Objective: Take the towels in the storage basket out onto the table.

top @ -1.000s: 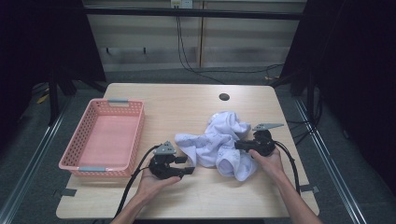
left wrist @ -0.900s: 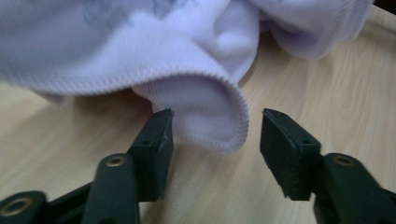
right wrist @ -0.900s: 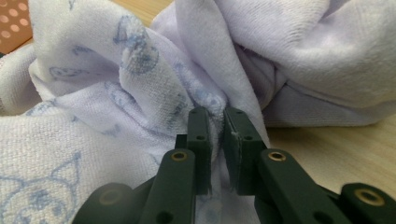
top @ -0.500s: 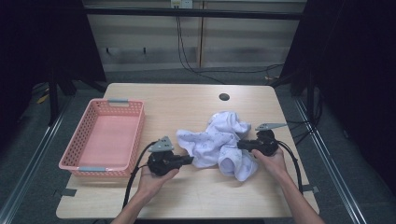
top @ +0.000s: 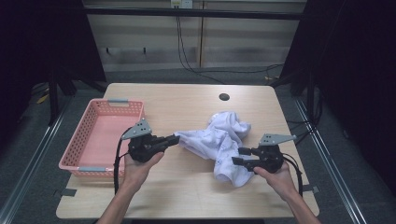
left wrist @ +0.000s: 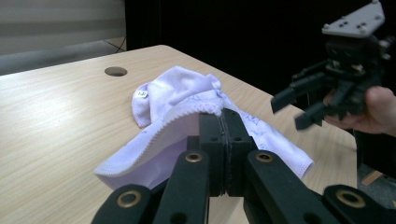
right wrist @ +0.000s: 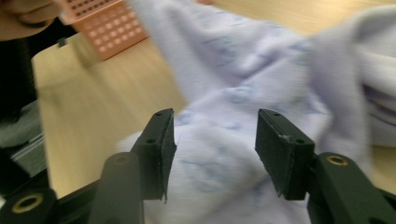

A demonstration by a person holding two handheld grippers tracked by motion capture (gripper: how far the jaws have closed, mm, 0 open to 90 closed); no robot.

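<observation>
At frame centre on the table point(top: 187, 196), the white garment point(top: 219, 140) is pinched at its hem by the left tool point(top: 175, 139); the right tool point(top: 239, 156), jaws just spreading, grips nothing.

From my seat I can make out just one piece of writing: a tiny white size tag point(left wrist: 141, 94) sewn at the edge of the crumpled white cotton garment with a faint blue print point(left wrist: 187, 100), seen in the left gripper view. It carries dark characters that look like two digits, but they are too small for me to read with certainty. The blue marks scattered across the fabric are too faint to tell whether they are letters or pattern. I find nothing else legible anywhere.
</observation>
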